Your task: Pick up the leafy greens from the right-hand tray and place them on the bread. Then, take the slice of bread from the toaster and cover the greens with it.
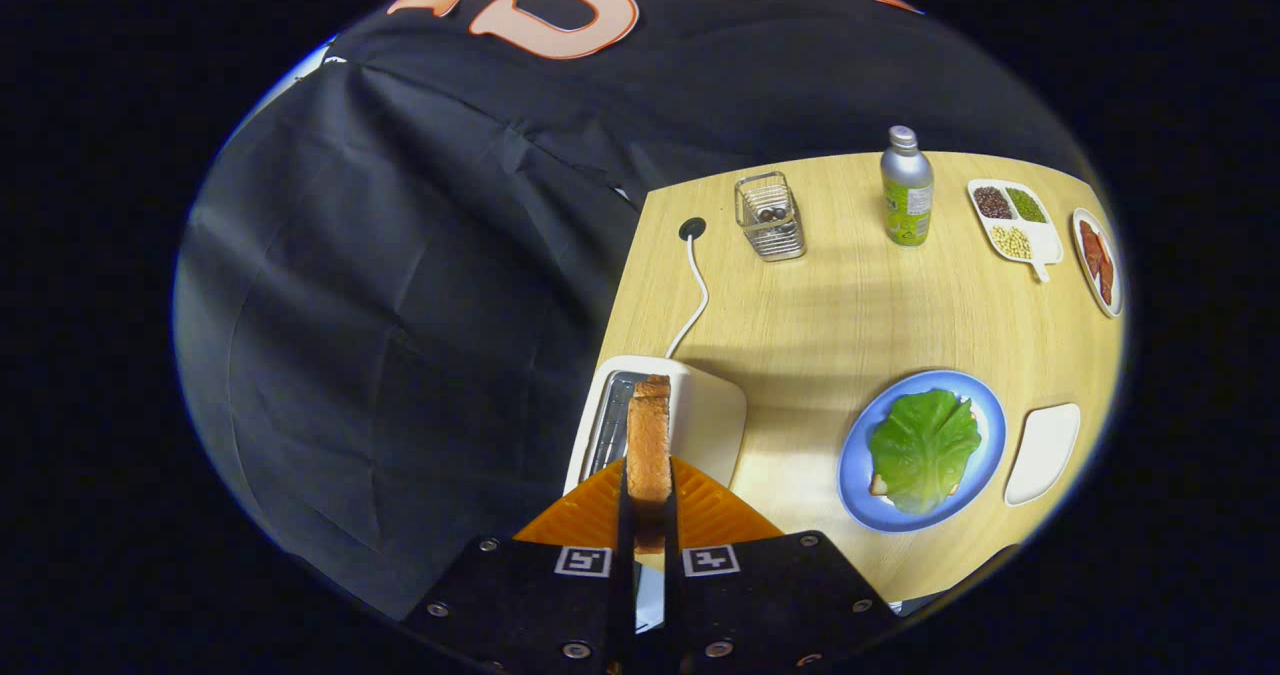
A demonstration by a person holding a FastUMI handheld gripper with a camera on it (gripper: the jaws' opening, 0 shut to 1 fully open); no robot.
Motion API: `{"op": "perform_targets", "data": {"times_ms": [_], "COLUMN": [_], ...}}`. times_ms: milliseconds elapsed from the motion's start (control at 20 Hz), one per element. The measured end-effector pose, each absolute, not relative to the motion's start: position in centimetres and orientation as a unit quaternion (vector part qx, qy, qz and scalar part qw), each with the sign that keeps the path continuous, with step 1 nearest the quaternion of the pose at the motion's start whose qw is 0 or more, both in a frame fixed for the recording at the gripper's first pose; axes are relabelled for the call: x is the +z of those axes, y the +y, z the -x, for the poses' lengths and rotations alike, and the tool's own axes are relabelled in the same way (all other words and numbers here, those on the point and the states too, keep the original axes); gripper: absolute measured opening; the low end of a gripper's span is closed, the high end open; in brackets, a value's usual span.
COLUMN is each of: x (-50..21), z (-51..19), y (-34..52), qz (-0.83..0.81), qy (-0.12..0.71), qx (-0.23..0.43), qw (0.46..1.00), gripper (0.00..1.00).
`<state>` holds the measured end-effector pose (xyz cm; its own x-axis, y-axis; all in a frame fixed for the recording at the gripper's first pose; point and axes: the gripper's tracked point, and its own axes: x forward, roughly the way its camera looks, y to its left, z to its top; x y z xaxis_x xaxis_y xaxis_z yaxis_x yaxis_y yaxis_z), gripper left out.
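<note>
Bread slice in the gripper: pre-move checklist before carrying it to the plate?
1. Grip: both fingers of the gripper press the bread slice edge-on. Ok.
2. Slice clear of the toaster slot: cannot tell; it sits directly over the slot.
3. Leafy greens lie on the bottom bread on the blue plate. Ok.
4. Right-hand tray holds no greens. Ok.
5. Table between toaster and plate is bare. Ok.
6. Toaster cord runs away from the plate. Ok.
</note>
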<state>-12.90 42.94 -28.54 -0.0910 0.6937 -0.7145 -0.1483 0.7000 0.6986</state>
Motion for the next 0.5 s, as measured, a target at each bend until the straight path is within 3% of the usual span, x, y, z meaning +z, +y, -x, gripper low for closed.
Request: {"op": "perform_targets", "data": {"times_ms": [500], "x": [-34.1], "z": [12.4], "y": [34.0], "qz": [-0.222], "qy": [0.670], "qx": [0.277], "qw": [0.652], "gripper": [0.12]}}
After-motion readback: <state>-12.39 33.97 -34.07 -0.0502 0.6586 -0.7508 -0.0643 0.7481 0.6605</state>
